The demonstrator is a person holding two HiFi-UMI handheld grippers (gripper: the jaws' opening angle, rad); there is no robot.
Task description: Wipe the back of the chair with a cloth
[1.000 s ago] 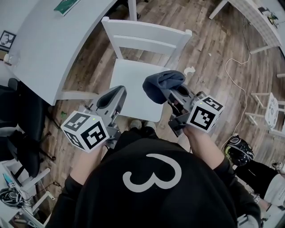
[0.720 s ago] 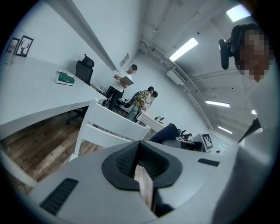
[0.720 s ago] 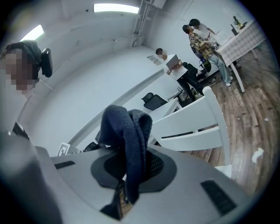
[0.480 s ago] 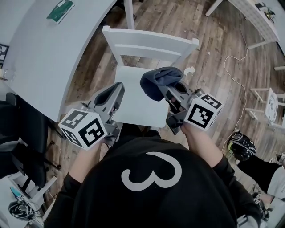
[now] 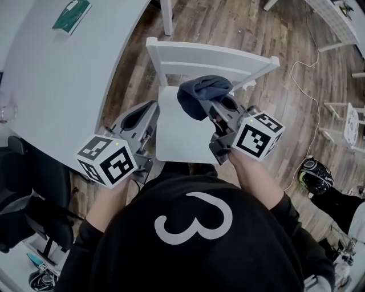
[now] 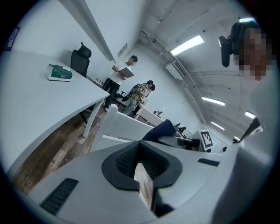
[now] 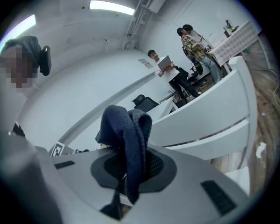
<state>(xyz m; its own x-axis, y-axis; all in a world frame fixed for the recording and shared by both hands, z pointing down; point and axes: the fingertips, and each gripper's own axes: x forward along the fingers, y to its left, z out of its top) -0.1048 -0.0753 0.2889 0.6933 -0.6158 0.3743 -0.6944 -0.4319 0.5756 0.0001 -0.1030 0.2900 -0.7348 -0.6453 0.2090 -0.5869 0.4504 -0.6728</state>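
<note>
Gripping a dark blue cloth [image 5: 202, 94], the right gripper [image 5: 215, 112] has its jaws closed on a fold of it. The rest of the cloth bunches above and ahead of the jaws, and a strip hangs down between them. Cloth and gripper are held over the far part of the seat [image 5: 174, 122] of a white chair [image 5: 180, 149], just short of the back [image 5: 211, 56]. Contact between cloth and back cannot be confirmed from any view.

The left gripper [image 5: 149, 109] has its jaws brought together with nothing between them. It is held at the seat's left edge, between chair and table [image 5: 57, 80], apart from the cloth.

The chair stands on a wood floor [image 5: 228, 23], back on the far side, left side close to the table's edge. A green box [image 5: 71, 12] lies flat near the table's far edge. A pale cable [image 5: 293, 68] trails on the floor to the right of the chair. A black office chair [image 6: 81, 59] stands beyond the table, and several people [image 6: 124, 72] stand further off.
</note>
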